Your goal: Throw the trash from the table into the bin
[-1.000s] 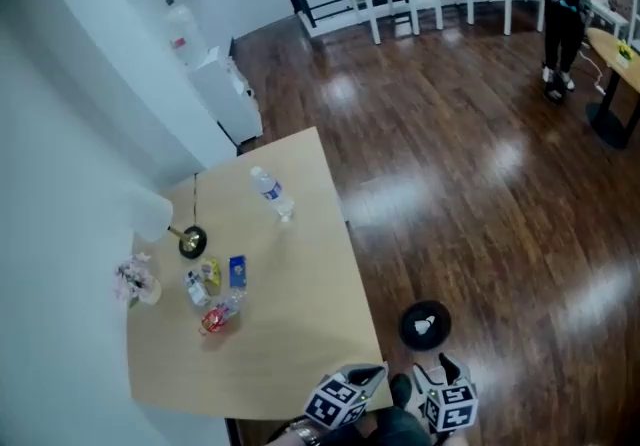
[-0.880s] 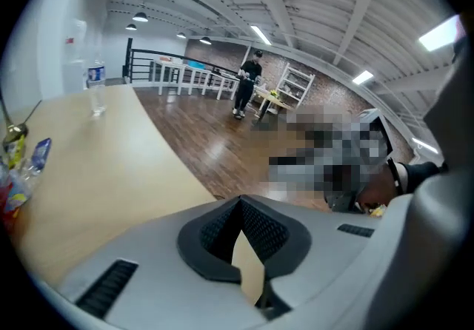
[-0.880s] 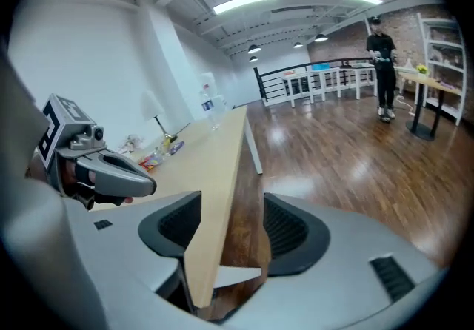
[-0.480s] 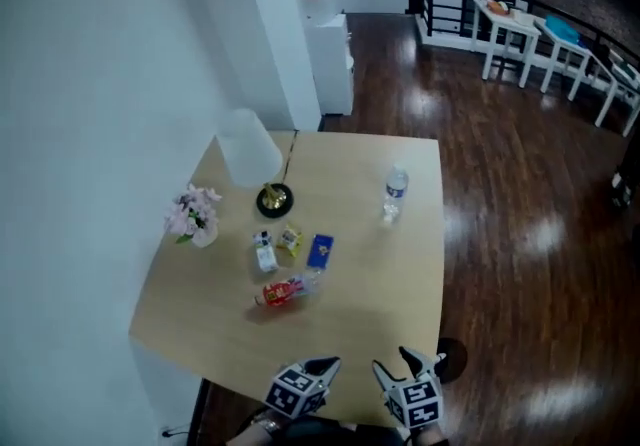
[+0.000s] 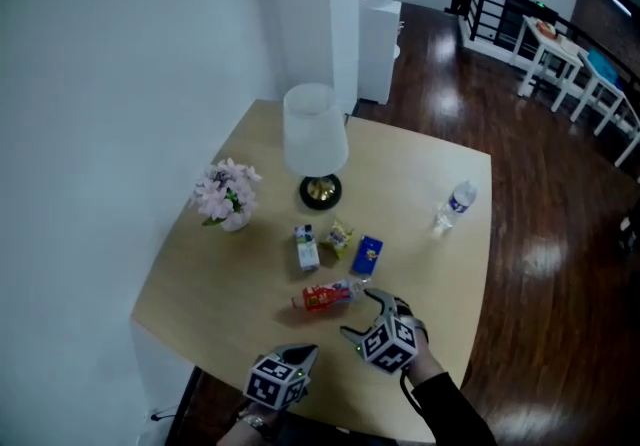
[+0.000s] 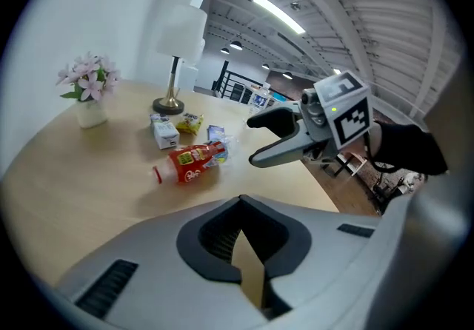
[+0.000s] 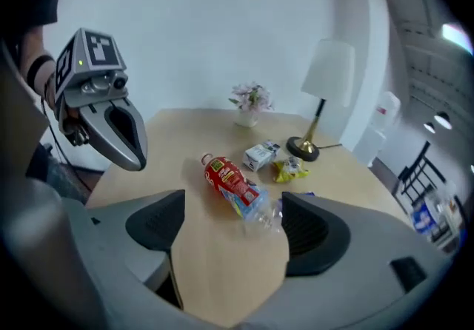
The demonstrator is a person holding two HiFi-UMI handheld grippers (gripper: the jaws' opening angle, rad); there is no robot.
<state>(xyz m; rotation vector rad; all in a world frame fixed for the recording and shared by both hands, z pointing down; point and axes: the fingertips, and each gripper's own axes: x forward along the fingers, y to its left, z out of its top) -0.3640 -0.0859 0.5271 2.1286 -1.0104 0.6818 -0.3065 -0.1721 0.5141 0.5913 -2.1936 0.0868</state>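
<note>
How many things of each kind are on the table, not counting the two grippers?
Bottles: 2 (red-label bottle, clear bottle)
Packets: 2 (yellow packet, blue packet)
Carton: 1
Lamp: 1
Flower vase: 1
Total: 7

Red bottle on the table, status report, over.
Left gripper shut, empty. Right gripper open, jaws just been opening, nothing gripped. Red bottle lies on the table just ahead of it, untouched. Nothing in the way.
</note>
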